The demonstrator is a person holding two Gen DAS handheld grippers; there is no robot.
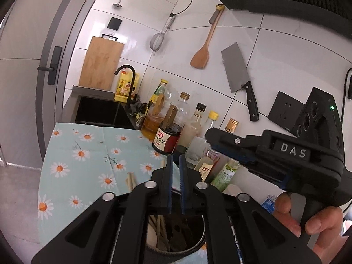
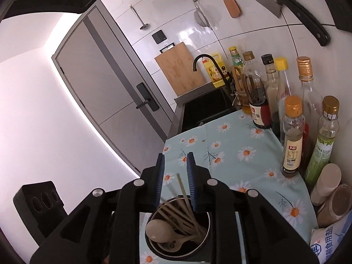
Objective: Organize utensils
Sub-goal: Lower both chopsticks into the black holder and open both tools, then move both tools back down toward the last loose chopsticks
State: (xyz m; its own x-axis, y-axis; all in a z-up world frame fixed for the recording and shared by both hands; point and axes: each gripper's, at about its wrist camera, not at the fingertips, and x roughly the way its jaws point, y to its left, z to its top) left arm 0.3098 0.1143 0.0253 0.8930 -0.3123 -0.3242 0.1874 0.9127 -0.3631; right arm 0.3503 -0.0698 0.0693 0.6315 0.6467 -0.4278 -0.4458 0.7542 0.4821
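Left gripper point(image 1: 176, 160): jaws slightly apart, a narrow gap between the blue pads, nothing between them; it hangs above the utensil holder.
Right gripper point(image 2: 175, 160): jaws slightly apart, nothing clamped; chopstick tips show in the gap, apart from the pads. In the left wrist view its tips are hidden behind the gripper body.
Utensil holder point(image 2: 206, 239): round dark cup with a metal rim, standing on the tablecloth directly below both grippers.
Chopsticks point(image 2: 187, 206): a bundle of pale sticks leaning in the holder, tips fanned upward and to the left.
Spoon point(image 2: 157, 231): pale, lying in the holder with its bowl against the left rim.
Hand point(image 1: 308, 217): wrapped around the right gripper's handle at the right edge of the left wrist view.
Tablecloth point(image 2: 237, 145): light blue with daisies, covering the counter.
Bottles point(image 2: 292, 136): a row of sauce and oil bottles along the tiled wall, right of the holder.
Sink point(image 1: 96, 112): black, beyond the cloth, with a black faucet point(image 1: 129, 77).
Wall items: cutting board point(image 1: 101, 63), strainer point(image 1: 157, 41), wooden spatula point(image 1: 202, 55), cleaver point(image 1: 237, 68).
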